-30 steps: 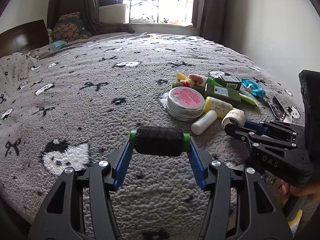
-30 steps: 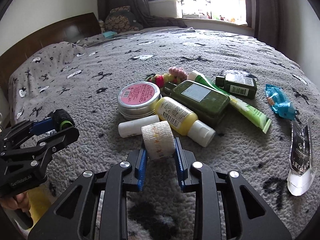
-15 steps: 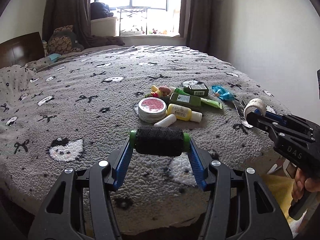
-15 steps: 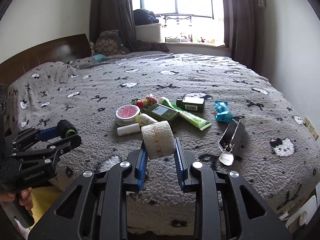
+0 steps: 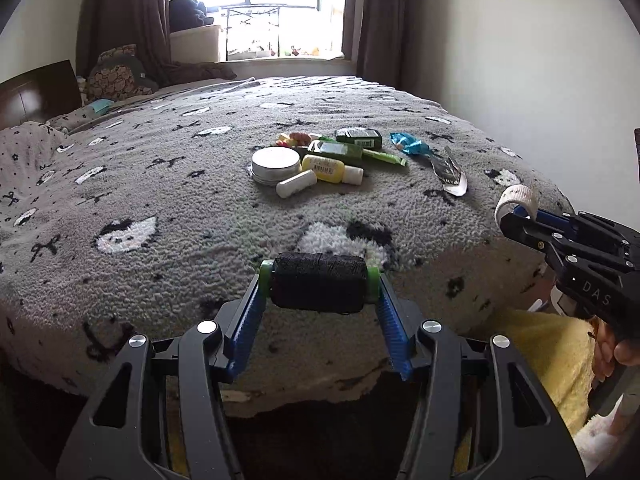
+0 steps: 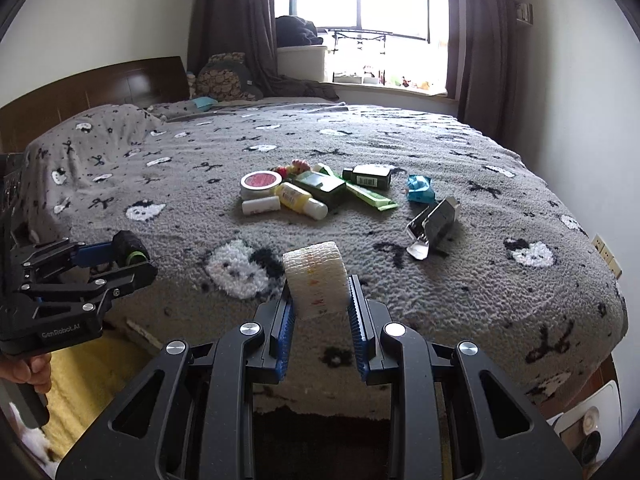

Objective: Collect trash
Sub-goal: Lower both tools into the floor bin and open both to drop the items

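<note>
A black thread spool (image 5: 319, 282) is clamped endwise in the left gripper (image 5: 319, 285). A white tape roll (image 6: 316, 283) is pinched in the right gripper (image 6: 318, 294). Both are held at the bed's (image 5: 168, 200) near edge; remaining litter (image 6: 316, 190) lies mid-bed.

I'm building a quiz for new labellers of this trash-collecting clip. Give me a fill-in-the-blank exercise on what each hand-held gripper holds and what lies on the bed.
1. The left hand-held gripper is shut on a spool of ____ thread with green ends.
2. The right hand-held gripper is shut on a ____ roll of textured bandage tape.
3. The yellow plastic bottle lies on its ____ on the grey patterned bedspread.

Missing words: black; white; side
</note>
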{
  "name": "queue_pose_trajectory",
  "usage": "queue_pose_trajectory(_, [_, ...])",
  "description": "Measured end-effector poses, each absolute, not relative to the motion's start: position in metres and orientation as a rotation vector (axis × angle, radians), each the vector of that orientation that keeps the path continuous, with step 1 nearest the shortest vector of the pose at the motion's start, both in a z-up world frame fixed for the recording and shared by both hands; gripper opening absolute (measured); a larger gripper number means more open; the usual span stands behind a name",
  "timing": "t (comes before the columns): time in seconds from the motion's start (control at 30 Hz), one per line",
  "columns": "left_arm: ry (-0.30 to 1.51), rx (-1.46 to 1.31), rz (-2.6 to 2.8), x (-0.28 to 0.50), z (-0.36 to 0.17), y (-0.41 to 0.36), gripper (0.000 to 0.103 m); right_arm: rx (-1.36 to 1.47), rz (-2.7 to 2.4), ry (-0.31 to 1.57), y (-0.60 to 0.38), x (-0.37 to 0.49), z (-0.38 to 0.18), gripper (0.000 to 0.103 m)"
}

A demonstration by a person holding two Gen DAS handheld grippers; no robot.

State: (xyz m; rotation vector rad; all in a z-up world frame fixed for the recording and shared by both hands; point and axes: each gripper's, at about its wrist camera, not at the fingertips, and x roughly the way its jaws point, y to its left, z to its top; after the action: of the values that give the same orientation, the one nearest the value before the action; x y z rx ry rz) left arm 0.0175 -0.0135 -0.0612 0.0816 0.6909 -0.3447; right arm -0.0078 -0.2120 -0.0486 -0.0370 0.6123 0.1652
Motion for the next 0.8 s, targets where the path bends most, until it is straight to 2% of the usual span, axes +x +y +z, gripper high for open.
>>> queue_pose_trajectory(0.2, [0.768, 0.091, -0.366, 0.008, -0.091, -0.015, 0.052, -0.027, 0.188, 0.699, -0.207, -0.014, -0.080, 0.026])
queue_pose_trajectory(0.8, [1.126, 0.097, -0.386, 0.003, -0.226, -0.014, 0.052, 0.028, 0.245, 1.010, -0.191, 0.000, -0.183, 0.026])
